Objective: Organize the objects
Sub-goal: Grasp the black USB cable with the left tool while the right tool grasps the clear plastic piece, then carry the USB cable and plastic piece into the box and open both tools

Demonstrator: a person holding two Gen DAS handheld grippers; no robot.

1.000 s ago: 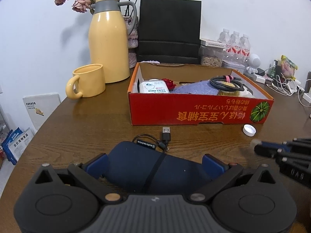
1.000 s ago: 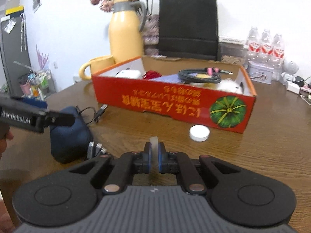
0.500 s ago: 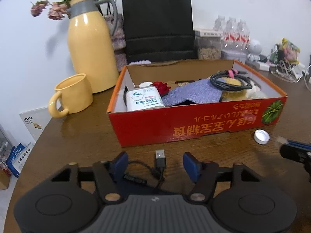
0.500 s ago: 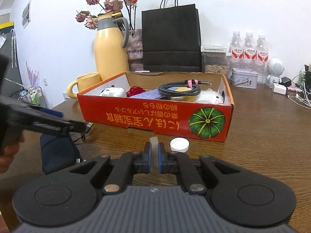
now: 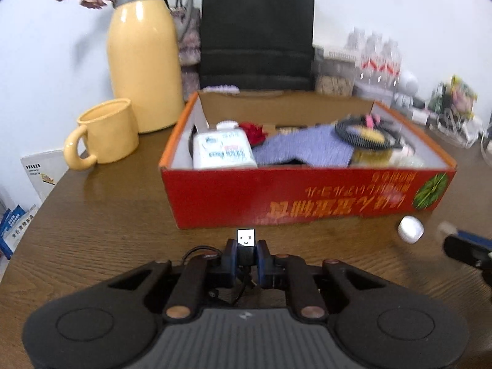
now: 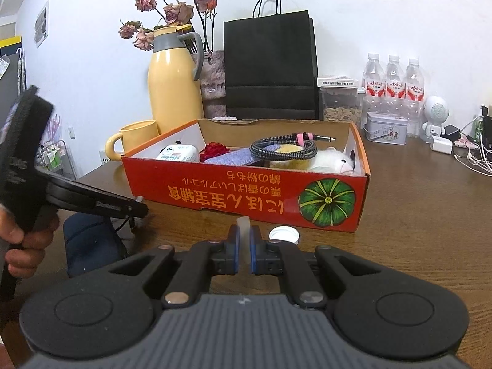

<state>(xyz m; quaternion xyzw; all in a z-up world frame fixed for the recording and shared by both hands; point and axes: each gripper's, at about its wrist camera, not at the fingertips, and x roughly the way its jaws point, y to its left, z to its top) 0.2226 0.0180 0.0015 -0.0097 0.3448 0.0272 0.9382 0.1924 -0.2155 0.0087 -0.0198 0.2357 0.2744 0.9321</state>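
My left gripper (image 5: pixel 247 258) pinches the USB plug (image 5: pixel 246 237), its long axis running along my fingers, metal end toward the red box (image 5: pixel 307 196) just beyond; my right gripper (image 6: pixel 242 250) is clamped on a small translucent piece (image 6: pixel 243 227).

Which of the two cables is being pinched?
The thin black USB cable, plug clamped in the left gripper. The thick braided cable lies coiled in the box.

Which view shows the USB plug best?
The left wrist view: the USB plug sits centred, its metal end sticking out between the pads of the left gripper, which has just closed on it. In the right wrist view, only a small tip shows beside that gripper.
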